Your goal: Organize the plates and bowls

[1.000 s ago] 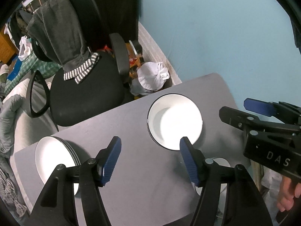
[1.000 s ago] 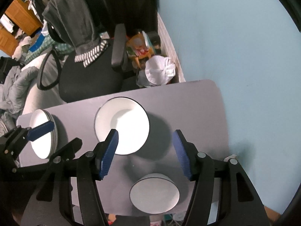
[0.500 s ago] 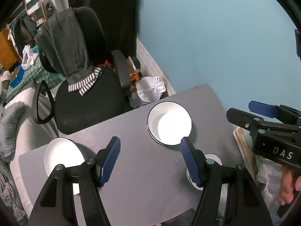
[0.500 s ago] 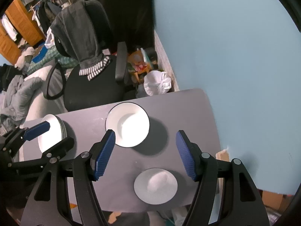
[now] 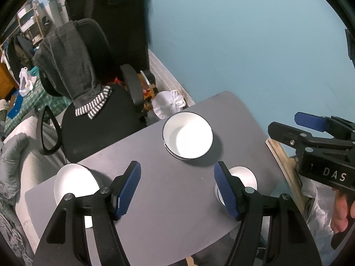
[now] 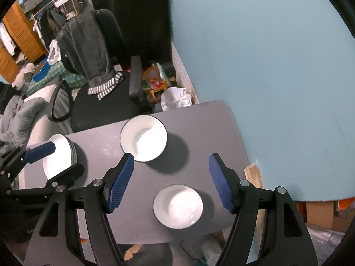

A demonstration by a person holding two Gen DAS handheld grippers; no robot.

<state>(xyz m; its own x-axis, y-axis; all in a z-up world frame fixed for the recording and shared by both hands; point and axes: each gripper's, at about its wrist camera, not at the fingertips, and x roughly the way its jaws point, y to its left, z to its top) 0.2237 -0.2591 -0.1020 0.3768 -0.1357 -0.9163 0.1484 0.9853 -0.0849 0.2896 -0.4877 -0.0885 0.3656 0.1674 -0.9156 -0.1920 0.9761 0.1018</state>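
While hovering: my left gripper (image 5: 177, 184) wide, empty; right gripper (image 6: 172, 177) opening, empty.
Small bowl (image 6: 178, 206): stiff, slick, breakable (ceramic, I judge).
Hold: pinch rim.

Bare table (image 6: 199, 133) flanks stacked bowls (image 6: 143, 137).

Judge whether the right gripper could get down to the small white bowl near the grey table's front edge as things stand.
Probably yes. The right gripper, jaws opening and empty, hangs above the small white bowl, which stands alone on the grey table, apart from the larger black-rimmed white bowl.
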